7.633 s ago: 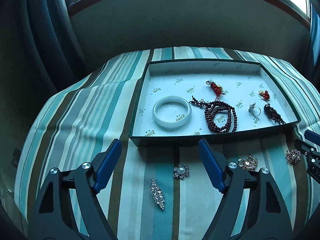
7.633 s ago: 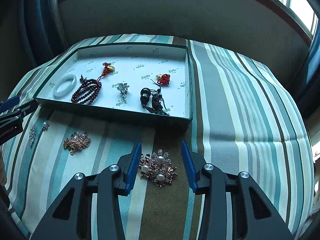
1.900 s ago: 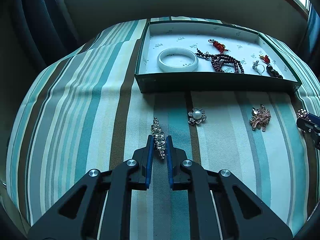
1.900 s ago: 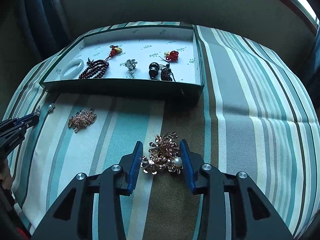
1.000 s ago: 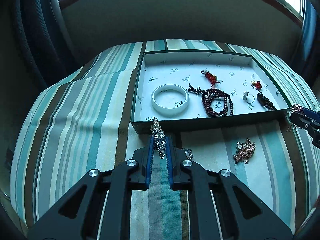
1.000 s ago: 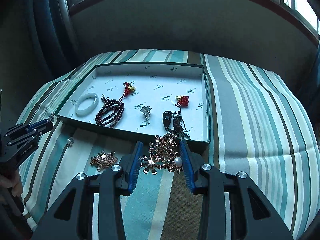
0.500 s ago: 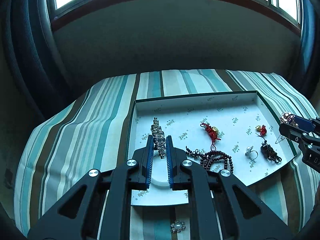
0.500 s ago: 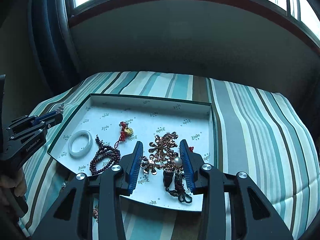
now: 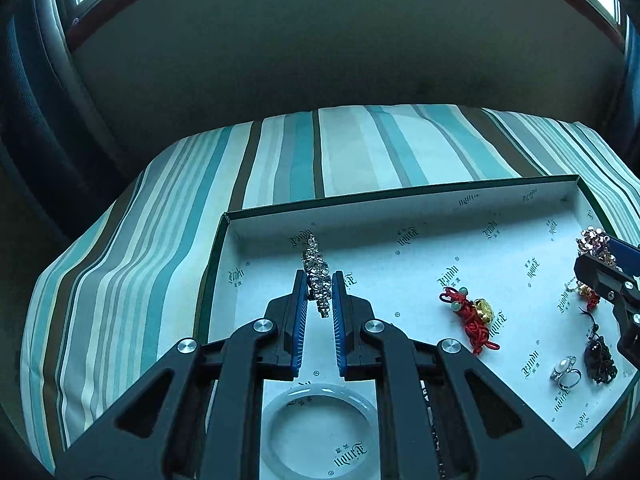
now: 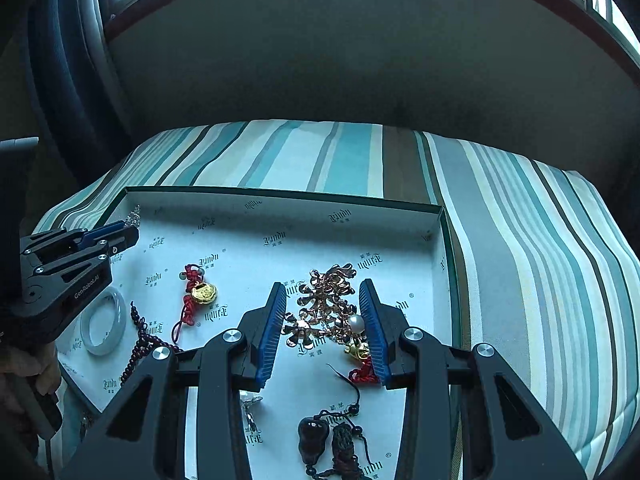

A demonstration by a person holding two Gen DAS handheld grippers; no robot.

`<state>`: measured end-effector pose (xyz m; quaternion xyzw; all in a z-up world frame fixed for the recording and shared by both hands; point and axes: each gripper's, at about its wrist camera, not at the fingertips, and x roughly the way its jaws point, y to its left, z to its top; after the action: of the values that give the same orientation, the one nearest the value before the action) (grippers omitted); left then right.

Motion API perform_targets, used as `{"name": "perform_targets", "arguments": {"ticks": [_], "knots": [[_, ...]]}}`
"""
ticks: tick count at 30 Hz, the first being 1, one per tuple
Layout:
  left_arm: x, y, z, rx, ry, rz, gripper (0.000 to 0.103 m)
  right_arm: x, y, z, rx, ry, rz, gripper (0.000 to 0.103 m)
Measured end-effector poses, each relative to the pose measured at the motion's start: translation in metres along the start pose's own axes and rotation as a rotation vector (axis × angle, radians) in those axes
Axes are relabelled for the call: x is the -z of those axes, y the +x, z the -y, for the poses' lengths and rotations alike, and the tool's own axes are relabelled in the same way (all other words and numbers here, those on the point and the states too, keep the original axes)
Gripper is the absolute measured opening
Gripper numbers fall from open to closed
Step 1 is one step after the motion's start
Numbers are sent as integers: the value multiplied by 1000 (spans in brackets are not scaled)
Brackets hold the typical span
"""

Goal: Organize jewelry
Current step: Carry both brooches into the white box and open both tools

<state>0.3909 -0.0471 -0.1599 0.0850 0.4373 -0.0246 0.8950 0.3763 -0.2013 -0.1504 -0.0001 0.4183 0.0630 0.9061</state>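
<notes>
My left gripper [image 9: 319,280] is shut on a long silver rhinestone brooch [image 9: 316,270] and holds it above the far left part of the green-edged white tray [image 9: 400,196]. My right gripper [image 10: 323,292] is shut on a rose-gold flower brooch with pearls [image 10: 326,304], above the tray's [image 10: 280,194] far right part. In the tray lie a white bangle [image 9: 320,432], a red knot charm with a gold piece [image 9: 474,314], a pearl ring [image 9: 566,370], a dark pendant [image 9: 600,360] and dark beads [image 10: 138,344]. The left gripper shows in the right wrist view [image 10: 132,232].
The tray sits on a cushion with teal, white and brown stripes [image 9: 160,220]. A dark wall and window frame stand behind it [image 9: 320,40]. The right gripper's body reaches in at the right edge of the left wrist view [image 9: 608,276].
Both grippers have moved forward over the tray, each carrying its brooch. The loose pieces left on the cushion have dropped out of sight below.
</notes>
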Motion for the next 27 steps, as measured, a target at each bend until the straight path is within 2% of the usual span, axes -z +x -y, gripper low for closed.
{"name": "perform_targets", "arguments": {"ticks": [7,20,22,23,24,26,27], "knots": [[-4,11,-4,4,1,-53,12,-1,15,-2,13,-6,-39,39],[-6,21,-5,18,-8,-76,14,-1,26,-6,28,-13,-74,39],[-7,22,-5,17,-7,-77,20,-2,28,-5,22,-9,-81,40],[-8,22,-5,16,-9,-74,32,-2,28,-5,20,-8,-83,40],[-8,21,-5,16,-13,-71,40,-2,28,-5,20,-7,-81,41],[-9,20,-5,19,-24,-68,48,-2,26,-4,18,-4,-71,52],[-9,19,-6,20,-30,-66,54,-2,25,-4,21,-4,-64,53]]}}
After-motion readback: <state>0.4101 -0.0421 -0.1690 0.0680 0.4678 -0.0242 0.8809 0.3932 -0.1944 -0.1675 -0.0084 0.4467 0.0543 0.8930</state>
